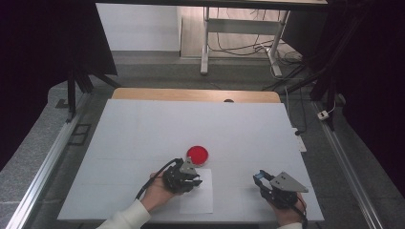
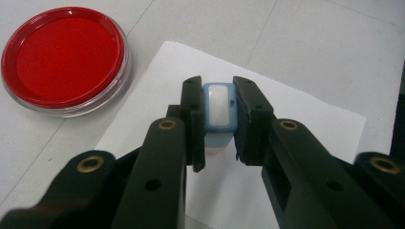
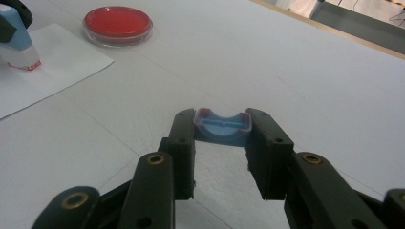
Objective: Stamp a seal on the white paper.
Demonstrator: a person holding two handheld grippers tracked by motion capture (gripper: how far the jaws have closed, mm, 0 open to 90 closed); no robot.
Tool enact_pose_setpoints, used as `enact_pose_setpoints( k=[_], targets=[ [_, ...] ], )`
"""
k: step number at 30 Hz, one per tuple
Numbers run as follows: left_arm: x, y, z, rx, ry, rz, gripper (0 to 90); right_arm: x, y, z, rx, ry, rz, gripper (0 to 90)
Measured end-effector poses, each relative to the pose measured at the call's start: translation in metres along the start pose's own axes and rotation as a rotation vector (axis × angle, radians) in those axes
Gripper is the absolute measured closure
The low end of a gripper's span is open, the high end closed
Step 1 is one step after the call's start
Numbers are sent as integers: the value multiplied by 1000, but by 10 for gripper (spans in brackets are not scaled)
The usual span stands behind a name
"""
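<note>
A light blue stamp (image 2: 219, 107) with a white top sits between the jaws of my left gripper (image 2: 218, 102), which is shut on it. In the right gripper view the stamp (image 3: 15, 38) stands with its red-stained foot on a white paper sheet (image 3: 57, 67). A round red ink pad (image 1: 197, 154) in a clear dish lies just beyond the left gripper (image 1: 197, 180). My right gripper (image 3: 222, 125) is shut on the stamp's blue cap (image 3: 223, 129), held low over the table at the near right (image 1: 259, 177).
The white table cover (image 1: 143, 133) spreads wide behind the ink pad (image 2: 64, 55), and its far wooden edge (image 1: 191, 94) shows beyond. The paper sheet (image 1: 198, 202) lies near the front edge. Metal rails (image 1: 43, 167) run along both sides of the table.
</note>
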State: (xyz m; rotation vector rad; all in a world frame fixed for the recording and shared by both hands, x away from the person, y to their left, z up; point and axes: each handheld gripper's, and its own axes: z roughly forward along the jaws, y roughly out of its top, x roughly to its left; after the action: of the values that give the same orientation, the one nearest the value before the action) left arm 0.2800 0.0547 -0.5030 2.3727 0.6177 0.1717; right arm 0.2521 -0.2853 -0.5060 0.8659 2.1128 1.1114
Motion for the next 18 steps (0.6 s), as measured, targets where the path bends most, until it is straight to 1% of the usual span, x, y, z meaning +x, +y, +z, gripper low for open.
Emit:
enact_pose_setpoints(
  k=[6, 11, 18],
  targets=[
    [-1, 0, 0, 1, 6, 8, 761, 0, 0, 0, 5, -1, -3, 639],
    [-2, -1, 0, 3, 14, 23, 761, 0, 0, 0, 4, 1, -2, 639],
    [-3, -1, 0, 6, 20, 24, 762, 0, 0, 0, 3, 0, -1, 638]
  ],
)
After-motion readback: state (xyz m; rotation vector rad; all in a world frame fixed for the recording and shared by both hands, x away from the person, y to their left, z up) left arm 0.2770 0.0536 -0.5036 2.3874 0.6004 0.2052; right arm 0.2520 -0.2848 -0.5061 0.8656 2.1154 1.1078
